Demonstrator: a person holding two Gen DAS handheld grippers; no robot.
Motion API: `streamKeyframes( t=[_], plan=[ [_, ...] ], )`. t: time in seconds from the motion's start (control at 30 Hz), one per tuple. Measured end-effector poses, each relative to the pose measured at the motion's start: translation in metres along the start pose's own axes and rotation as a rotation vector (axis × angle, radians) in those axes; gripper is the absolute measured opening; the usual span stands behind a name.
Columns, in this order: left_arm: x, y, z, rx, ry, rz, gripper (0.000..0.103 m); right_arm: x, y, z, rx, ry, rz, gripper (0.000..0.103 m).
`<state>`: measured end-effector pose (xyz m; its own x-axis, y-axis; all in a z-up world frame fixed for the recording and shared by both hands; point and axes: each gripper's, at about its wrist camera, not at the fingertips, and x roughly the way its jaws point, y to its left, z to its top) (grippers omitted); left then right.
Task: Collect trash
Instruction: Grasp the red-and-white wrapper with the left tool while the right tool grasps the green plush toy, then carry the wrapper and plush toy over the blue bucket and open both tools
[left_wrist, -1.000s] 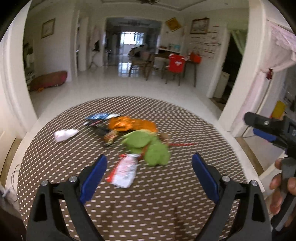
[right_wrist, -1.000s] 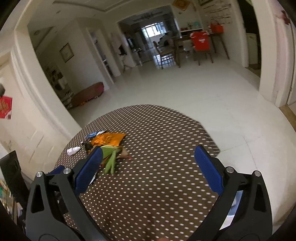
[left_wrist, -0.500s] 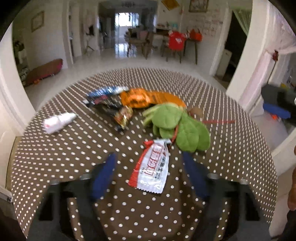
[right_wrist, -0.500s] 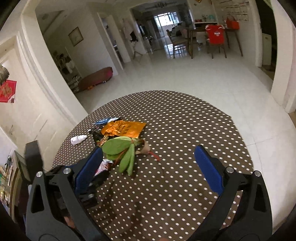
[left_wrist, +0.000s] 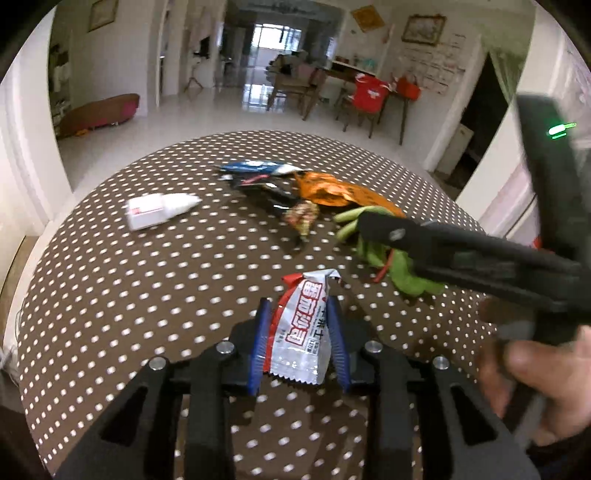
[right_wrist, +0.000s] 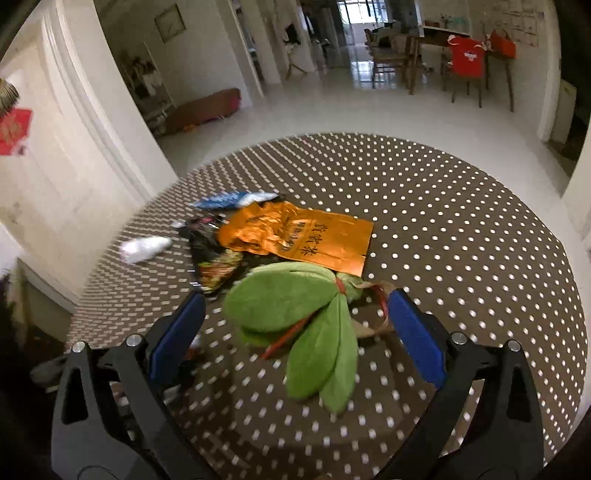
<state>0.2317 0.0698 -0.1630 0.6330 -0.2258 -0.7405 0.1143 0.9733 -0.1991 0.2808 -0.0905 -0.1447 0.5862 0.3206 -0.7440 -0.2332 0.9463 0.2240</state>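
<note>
Two pairs of tongs work a round polka-dot counter (left_wrist: 110, 295) strewn with litter. The left tongs (left_wrist: 299, 339) are closing around a red-and-white wrapper (left_wrist: 301, 339) that lies on the cloth between their blue pads (left_wrist: 258, 332), which flank its long edges closely; whether they already press it cannot be told. The right tongs (right_wrist: 295, 332) stand wide apart, just starting to narrow, astride a bundle of green leaves (right_wrist: 295, 317) tied with red string, touching nothing.

To finish the pick cleanly, the left pads look best kept low on the cloth and square to the wrapper's long sides, so the thin foil buckles up into the grip rather than sliding out; lifting should probably wait until the foil visibly creases. The right tongs would do well to centre on the thick tied stem, not the floppy leaf tips.

Counted on the counter: one red-and-white wrapper, one leaf bundle, one orange foil pouch (right_wrist: 303, 236), one blue-and-white sachet (right_wrist: 232, 199), one dark printed wrapper (right_wrist: 214, 262), one small white bottle (left_wrist: 159, 210) lying on its side apart from the heap. Six pieces in all; smaller scraps, if any, are too blurred to tell. No bin is in view.
</note>
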Motion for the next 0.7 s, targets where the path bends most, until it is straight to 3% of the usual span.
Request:
streamKeyframes(
  t=[0.07, 0.17, 0.4, 0.7],
  plan=[
    [-0.006, 0.006, -0.003, -0.015, -0.008, 0.005, 0.03, 0.002, 0.002, -0.003, -0.02, -0.01, -0.022, 0.071],
    [-0.013, 0.011, -0.008, -0.032, -0.019, 0.007, 0.03, -0.006, -0.004, -0.009, 0.011, -0.005, 0.045, 0.02],
    [-0.029, 0.008, -0.02, -0.052, -0.05, -0.013, 0.03, -0.049, -0.026, -0.027, 0.002, -0.064, 0.102, 0.019],
    [-0.043, -0.037, -0.015, -0.026, -0.093, -0.033, 0.03, -0.119, -0.072, -0.04, 0.056, -0.187, 0.143, 0.019]
  ],
)
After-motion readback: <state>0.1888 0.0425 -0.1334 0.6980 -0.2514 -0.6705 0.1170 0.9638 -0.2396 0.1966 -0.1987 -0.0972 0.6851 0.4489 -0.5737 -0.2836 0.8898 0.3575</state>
